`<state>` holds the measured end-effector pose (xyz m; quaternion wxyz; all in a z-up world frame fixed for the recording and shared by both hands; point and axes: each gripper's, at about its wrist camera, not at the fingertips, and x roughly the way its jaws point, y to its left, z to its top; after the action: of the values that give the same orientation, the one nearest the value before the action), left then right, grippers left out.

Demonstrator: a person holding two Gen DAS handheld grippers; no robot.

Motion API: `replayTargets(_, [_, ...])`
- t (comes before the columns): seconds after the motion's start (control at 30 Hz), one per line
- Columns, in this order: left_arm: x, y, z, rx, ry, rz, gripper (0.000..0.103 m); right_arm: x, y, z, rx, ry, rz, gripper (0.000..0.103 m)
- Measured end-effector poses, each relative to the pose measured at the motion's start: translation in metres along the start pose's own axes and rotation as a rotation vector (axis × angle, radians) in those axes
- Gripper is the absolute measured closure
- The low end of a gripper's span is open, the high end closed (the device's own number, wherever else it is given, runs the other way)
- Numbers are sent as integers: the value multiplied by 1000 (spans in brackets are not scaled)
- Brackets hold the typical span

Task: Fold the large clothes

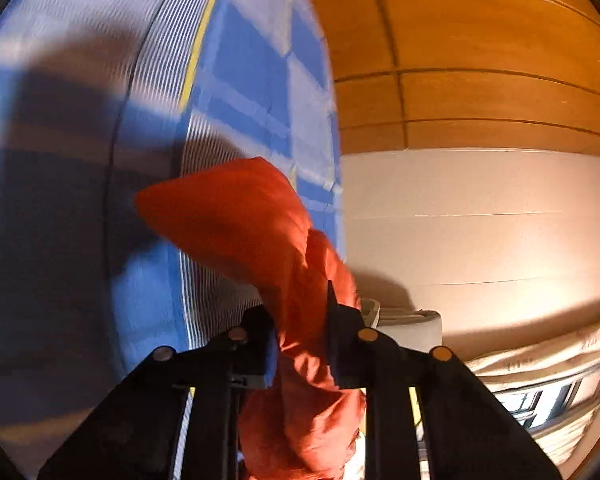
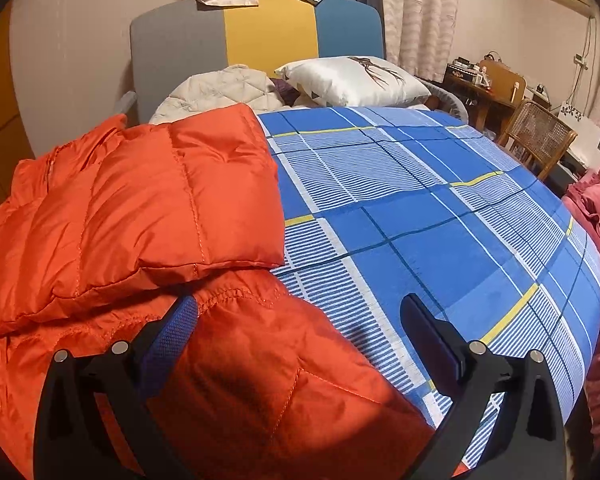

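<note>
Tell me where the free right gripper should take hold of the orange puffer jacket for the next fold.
Probably the elastic-gathered edge of the orange puffer jacket, just ahead of the right gripper, whose jaws stand open. Come in low from the near side: that edge lies flat on the blue plaid bedsheet, thinner than the puffed fold above. The left gripper already pinches another bunch.

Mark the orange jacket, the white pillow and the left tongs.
orange jacket (image 2: 148, 200): right wrist view, folded-over quilted panel.
white pillow (image 2: 352, 80): right wrist view, middle of its face.
left tongs (image 1: 300, 320): left wrist view, between the tips, clamped on orange fabric.
</note>
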<state>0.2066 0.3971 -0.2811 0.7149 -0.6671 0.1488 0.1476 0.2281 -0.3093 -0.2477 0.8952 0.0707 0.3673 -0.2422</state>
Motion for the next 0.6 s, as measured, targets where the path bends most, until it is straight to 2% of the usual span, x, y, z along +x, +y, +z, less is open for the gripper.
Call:
replayTargets(0.13, [-27, 5, 15, 55, -49, 23, 88, 1, 0, 0, -3, 3, -1, 3])
replayTargets(0.33, [-33, 37, 7, 36, -49, 100, 90, 2, 2, 0, -11, 8, -12, 3])
replayTargets(0.4, [-35, 38, 6, 32, -59, 97, 90, 4, 2, 1, -12, 16, -11, 3])
replayTargets(0.47, [-39, 25, 2, 64, -81, 87, 91, 5, 2, 0, -10, 22, -11, 3])
replayTargets(0.6, [-45, -33, -11, 232, -136, 43, 91, 7, 4, 0, -15, 34, -21, 3])
